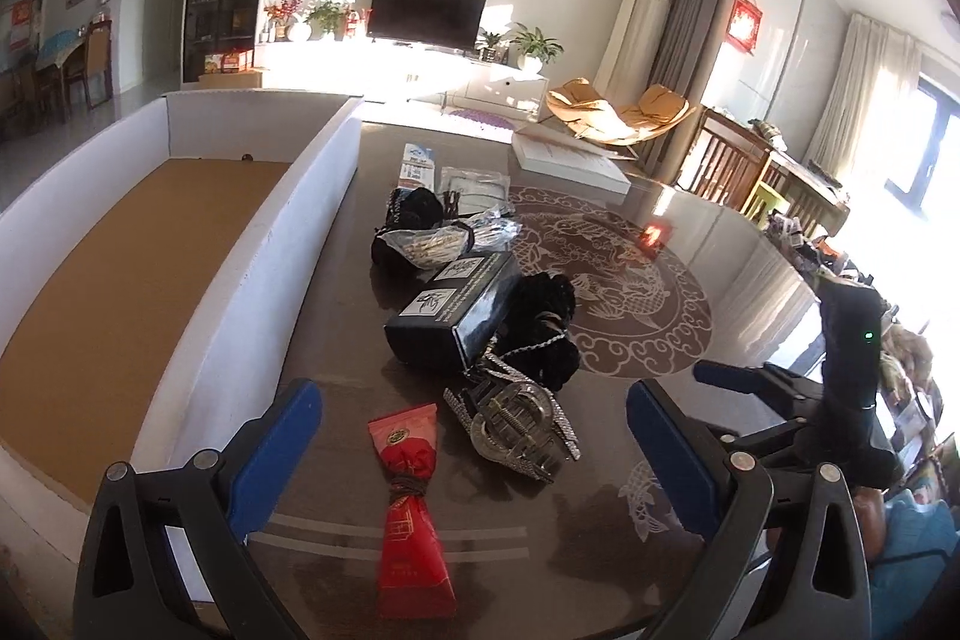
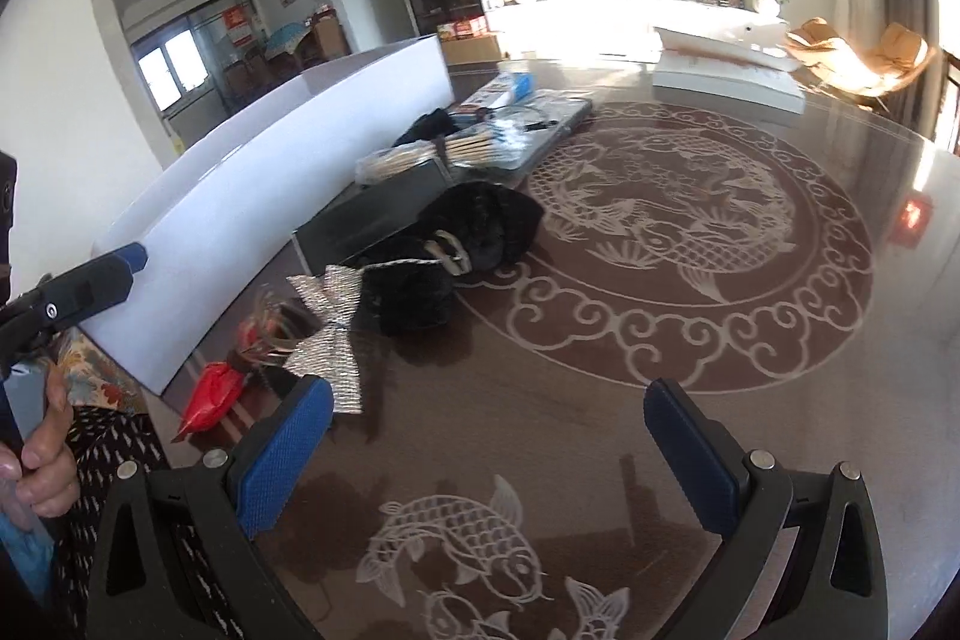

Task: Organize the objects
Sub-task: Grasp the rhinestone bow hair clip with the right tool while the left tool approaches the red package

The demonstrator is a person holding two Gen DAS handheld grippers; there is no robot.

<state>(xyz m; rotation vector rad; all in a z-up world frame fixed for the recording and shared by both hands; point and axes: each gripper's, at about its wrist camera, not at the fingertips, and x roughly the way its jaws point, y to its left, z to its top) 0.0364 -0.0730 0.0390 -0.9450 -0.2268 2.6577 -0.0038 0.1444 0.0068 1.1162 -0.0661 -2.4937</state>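
A dark glossy desk (image 1: 336, 316) with pale carp and cloud patterns carries a scatter of small things beside a large white box (image 1: 252, 268) with a brown cardboard floor, which stands along the desk's left side and holds nothing that can be seen.

The left gripper (image 1: 474, 436) hangs low over the near edge of the desk, its blue-padded jaws spread wide and holding nothing. Between them lies a red packet (image 1: 411, 514) tied round its middle with dark cord, lying lengthwise toward the camera. Just beyond it sits a silver rhinestone buckle piece (image 1: 516, 424), touching a black furry item (image 1: 540, 334) wound with a sparkling strap. A black carton (image 1: 450, 310) with white square labels rests against that fur, near the white box's wall. Farther back lie a clear-wrapped bundle of sticks (image 1: 444, 238), another black fuzzy item (image 1: 414, 208), a clear plastic packet (image 1: 474, 187) and a blue-and-white carton (image 1: 417, 163). A flat white box (image 1: 570, 157) sits at the far edge.

The right gripper (image 2: 486, 448) hovers over bare desk above a carp pattern, well right of the clutter, its jaws also wide apart and empty. In the right wrist view a hand (image 2: 42, 460) grips the left gripper's handle at the left edge.
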